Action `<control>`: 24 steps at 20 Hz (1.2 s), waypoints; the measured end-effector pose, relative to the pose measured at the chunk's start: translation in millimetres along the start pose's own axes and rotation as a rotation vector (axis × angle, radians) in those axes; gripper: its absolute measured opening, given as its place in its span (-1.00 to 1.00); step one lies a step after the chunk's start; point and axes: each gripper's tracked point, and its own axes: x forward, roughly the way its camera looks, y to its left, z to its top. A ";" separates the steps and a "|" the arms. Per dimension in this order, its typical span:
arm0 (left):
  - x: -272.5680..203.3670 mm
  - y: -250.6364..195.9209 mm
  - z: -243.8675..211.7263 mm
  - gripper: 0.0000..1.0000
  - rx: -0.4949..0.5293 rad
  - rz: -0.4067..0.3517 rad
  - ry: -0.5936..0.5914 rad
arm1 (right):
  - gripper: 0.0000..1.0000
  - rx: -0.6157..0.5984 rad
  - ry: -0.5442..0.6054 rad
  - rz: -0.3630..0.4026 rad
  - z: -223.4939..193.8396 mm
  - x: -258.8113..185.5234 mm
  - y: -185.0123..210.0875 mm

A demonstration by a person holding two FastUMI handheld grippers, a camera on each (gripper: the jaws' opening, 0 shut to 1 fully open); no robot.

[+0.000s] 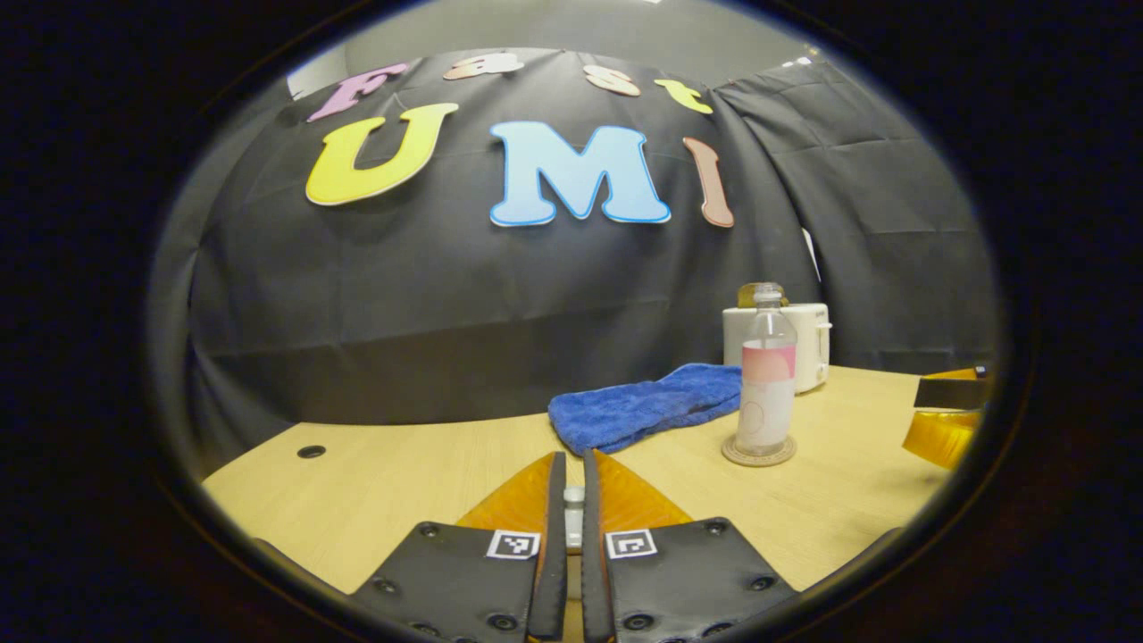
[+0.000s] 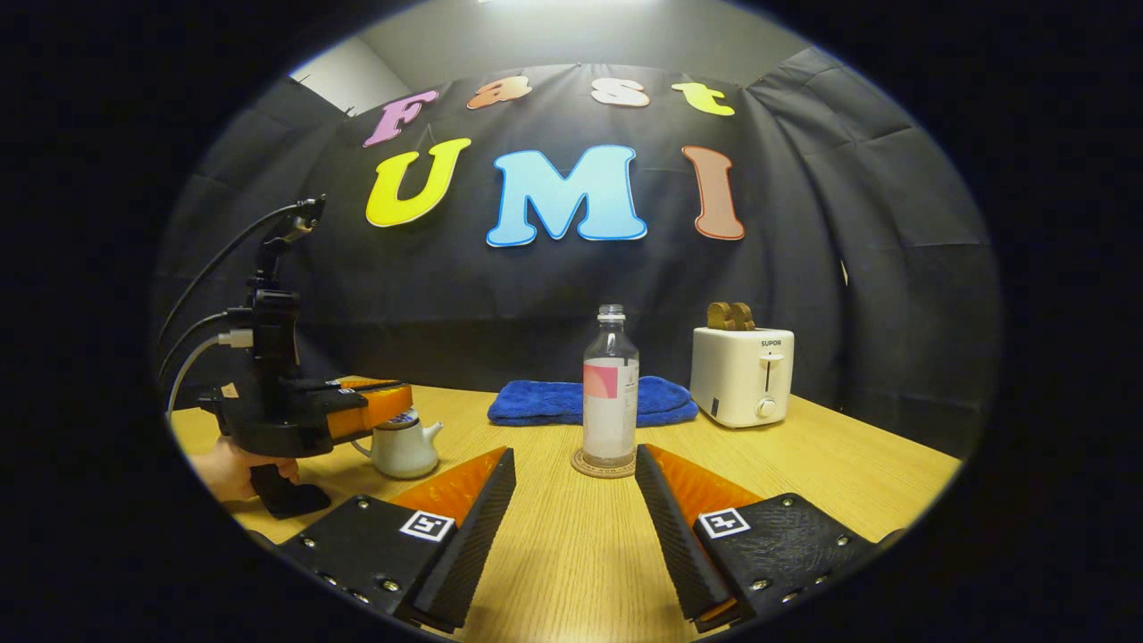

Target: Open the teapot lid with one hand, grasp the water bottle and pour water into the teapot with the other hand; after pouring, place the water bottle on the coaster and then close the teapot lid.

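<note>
Two tools: left (image 1: pixel 574 500) pinching teapot lid (image 1: pixel 574 516), right (image 2: pixel 571 487) spread before bottle (image 2: pixel 611 393). Risk: uncapped bottle spilling if gripped off-centre.

We see the water bottle (image 2: pixel 611 388) standing upright on the coaster (image 2: pixel 604 465) on the table (image 2: pixel 848 464). Behind it lies a folded towel (image 2: pixel 571 402); to its right stands a toaster (image 2: pixel 741 375) with bread in its slots. To the left sits the teapot (image 2: pixel 404 444), the left gripper (image 2: pixel 379 402) over its lid.
</note>
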 end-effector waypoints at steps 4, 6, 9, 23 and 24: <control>2.2 1.4 0.7 -0.72 -0.017 0.010 -0.002 | 0.68 0.000 0.000 0.013 0.3 0.1 2.8; 1.2 4.5 0.5 -0.72 -0.021 0.020 -0.003 | 0.68 0.000 0.000 0.014 0.8 -1.2 2.4; -0.4 4.2 0.9 -0.58 -0.030 0.026 -0.006 | 0.68 0.000 -0.001 0.014 0.9 -0.9 1.6; -50.5 -1.8 6.5 -0.55 -0.071 0.082 -0.057 | 0.69 -0.002 0.000 -0.008 0.4 -5.8 1.1; -56.6 -5.1 6.3 -0.55 -0.071 0.086 -0.057 | 0.68 -0.002 0.000 -0.007 0.3 -7.9 1.9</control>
